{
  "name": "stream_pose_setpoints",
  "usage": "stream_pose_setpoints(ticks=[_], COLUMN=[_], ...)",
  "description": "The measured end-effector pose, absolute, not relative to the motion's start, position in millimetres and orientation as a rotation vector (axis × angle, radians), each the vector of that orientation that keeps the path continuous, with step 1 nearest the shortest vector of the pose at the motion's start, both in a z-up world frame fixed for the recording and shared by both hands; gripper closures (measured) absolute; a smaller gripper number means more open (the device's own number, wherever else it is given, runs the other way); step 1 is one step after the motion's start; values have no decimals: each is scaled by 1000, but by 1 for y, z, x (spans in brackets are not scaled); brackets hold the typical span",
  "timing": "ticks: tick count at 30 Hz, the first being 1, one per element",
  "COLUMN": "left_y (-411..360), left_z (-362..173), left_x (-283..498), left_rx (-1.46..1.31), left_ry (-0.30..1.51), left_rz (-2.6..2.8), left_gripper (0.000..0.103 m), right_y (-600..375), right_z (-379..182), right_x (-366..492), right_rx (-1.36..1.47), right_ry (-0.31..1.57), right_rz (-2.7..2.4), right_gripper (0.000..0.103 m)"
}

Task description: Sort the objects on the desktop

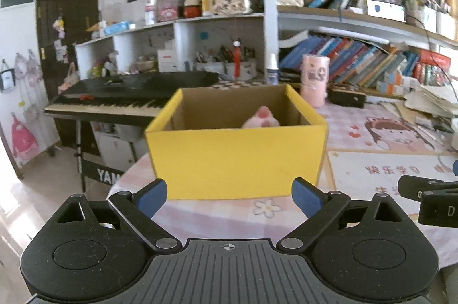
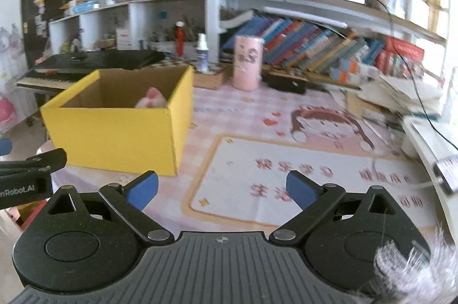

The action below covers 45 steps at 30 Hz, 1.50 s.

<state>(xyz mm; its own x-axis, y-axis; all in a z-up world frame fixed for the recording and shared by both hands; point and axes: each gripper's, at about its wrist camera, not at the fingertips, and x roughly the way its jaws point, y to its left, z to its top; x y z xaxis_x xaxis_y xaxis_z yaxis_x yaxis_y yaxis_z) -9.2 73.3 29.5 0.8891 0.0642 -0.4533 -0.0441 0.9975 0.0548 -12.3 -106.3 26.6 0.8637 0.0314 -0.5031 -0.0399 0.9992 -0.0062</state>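
A yellow cardboard box (image 1: 234, 158) stands open on the pink desk mat, also in the right wrist view (image 2: 114, 135). A pink plush toy (image 1: 262, 119) lies inside it, its top showing above the front wall, and it shows in the right wrist view (image 2: 151, 100) too. My left gripper (image 1: 229, 196) is open and empty, just in front of the box. My right gripper (image 2: 221, 189) is open and empty over the mat, to the right of the box. Each gripper shows at the edge of the other's view.
A pink cylinder (image 2: 247, 62) and a spray bottle (image 2: 202, 53) stand behind the box. Bookshelves (image 2: 315, 46) fill the back. A keyboard piano (image 1: 120, 94) stands left of the desk. Stacked papers (image 2: 400, 97) lie at the right. The mat (image 2: 286, 160) carries a cartoon print.
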Motion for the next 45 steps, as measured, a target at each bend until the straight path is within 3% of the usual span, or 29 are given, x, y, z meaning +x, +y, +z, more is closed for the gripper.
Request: stream_pose_setpoints(ticks=[17,45], left_y=[27,11], left_z=[19,11], left_x=[-8,-8], left_rx=[149,171], left_ry=[529,600], left_rz=[-55,-94], left_gripper=[0,0], right_y=[-153,-164], right_z=[13,6], right_x=[-36,-41], right_rx=[67,79], right_ry=[582,653], right_rz=[-120,-143], right_gripper=[3,0])
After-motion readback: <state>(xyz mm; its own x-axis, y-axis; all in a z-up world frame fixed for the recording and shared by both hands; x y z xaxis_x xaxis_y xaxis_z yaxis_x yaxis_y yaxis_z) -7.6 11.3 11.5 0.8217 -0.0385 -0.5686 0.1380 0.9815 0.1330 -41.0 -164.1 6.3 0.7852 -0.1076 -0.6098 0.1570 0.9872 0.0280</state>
